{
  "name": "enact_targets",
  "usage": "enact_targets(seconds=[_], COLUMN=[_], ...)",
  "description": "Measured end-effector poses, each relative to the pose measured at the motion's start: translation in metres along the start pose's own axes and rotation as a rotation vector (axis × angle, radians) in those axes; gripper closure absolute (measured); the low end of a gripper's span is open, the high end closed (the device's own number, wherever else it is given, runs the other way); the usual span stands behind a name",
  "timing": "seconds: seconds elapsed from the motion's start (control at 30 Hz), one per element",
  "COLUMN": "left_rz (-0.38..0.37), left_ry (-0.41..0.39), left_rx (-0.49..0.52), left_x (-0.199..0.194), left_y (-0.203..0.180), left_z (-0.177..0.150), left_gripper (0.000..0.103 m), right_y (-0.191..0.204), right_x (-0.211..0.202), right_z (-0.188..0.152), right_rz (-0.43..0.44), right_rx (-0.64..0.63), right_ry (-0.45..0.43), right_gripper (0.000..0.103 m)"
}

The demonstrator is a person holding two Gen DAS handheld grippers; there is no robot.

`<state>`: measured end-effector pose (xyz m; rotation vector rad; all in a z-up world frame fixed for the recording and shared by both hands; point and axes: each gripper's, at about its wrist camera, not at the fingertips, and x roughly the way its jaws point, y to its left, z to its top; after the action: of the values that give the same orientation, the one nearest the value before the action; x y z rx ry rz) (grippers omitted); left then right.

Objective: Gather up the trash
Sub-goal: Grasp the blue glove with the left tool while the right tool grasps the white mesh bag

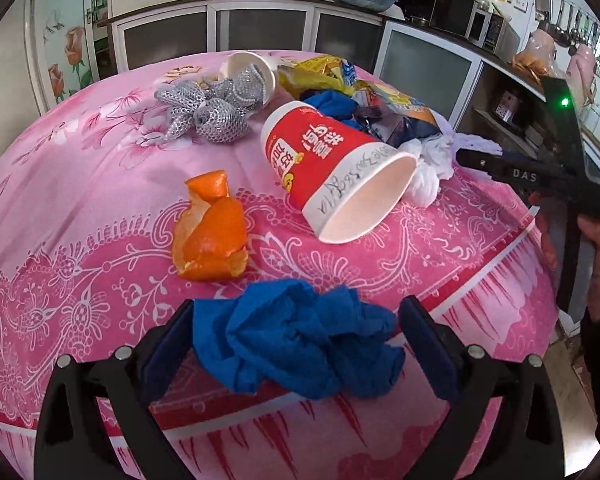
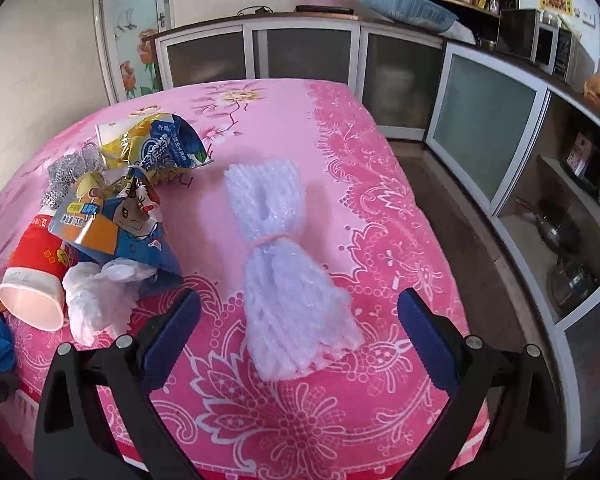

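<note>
Trash lies on a table with a pink flowered cloth [image 1: 80, 184]. In the left wrist view my left gripper [image 1: 300, 340] is open with a crumpled blue glove [image 1: 296, 344] between its fingers. Beyond it lie an orange peel [image 1: 210, 232], a red paper cup [image 1: 328, 176] on its side, a silver mesh scrap [image 1: 208, 108] and snack wrappers [image 1: 380, 100]. In the right wrist view my right gripper [image 2: 300, 340] is open around the near end of a white foam net bundle [image 2: 284, 264]. The red cup [image 2: 36, 276] and white plastic bag [image 2: 100, 296] lie to its left.
Grey-fronted kitchen cabinets [image 2: 308, 52] run along the back and right walls, with basins [image 2: 404, 4] on top. Bare floor [image 2: 440, 184] lies to the right of the table. The table's front edge is just under both grippers.
</note>
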<state>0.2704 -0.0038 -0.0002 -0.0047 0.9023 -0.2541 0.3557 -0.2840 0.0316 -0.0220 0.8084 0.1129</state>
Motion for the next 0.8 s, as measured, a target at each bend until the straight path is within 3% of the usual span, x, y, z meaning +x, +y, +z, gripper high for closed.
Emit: enact_targets(seconds=[0.13, 0.17, 0.23, 0.27, 0.3, 0.37, 0.57, 0.8], left_rz=[-0.009, 0.003, 0.038, 0.037, 0.018, -0.003, -0.056, -0.051], left_ry=[-0.006, -0.009, -0.016, -0.019, -0.016, -0.009, -0.020, -0.082], left_rx=[-0.002, 0.001, 0.005, 0.003, -0.005, -0.039, -0.072, -0.048], left_x=[-0.001, -0.002, -0.003, -0.005, -0.005, -0.006, -0.022, -0.054], left_y=[0.002, 0.001, 0.001, 0.002, 0.005, 0.011, 0.019, 0.016], left_z=[-0.001, -0.002, -0.003, -0.003, -0.003, -0.002, -0.005, -0.007], left_gripper=[0.009, 0.015, 0.037, 0.060, 0.077, 0.088, 0.093, 0.093], right_y=[0.004, 0.005, 0.004, 0.003, 0.004, 0.004, 0.008, 0.006], right_x=[0.010, 0.012, 0.013, 0.012, 0.011, 0.005, -0.027, -0.073], right_z=[-0.001, -0.001, -0.002, -0.002, -0.002, -0.002, -0.002, -0.006], right_rz=[-0.047, -0.051, -0.066, -0.071, -0.076, -0.072, -0.034, -0.007], right_rx=[-0.029, -0.031, -0.016, -0.012, -0.010, 0.000, 0.005, 0.030], right_ry=[0.036, 0.044, 0.042, 0.042, 0.040, 0.028, -0.031, -0.075], right_gripper=[0.032, 0.042, 0.062, 0.072, 0.081, 0.088, 0.090, 0.090])
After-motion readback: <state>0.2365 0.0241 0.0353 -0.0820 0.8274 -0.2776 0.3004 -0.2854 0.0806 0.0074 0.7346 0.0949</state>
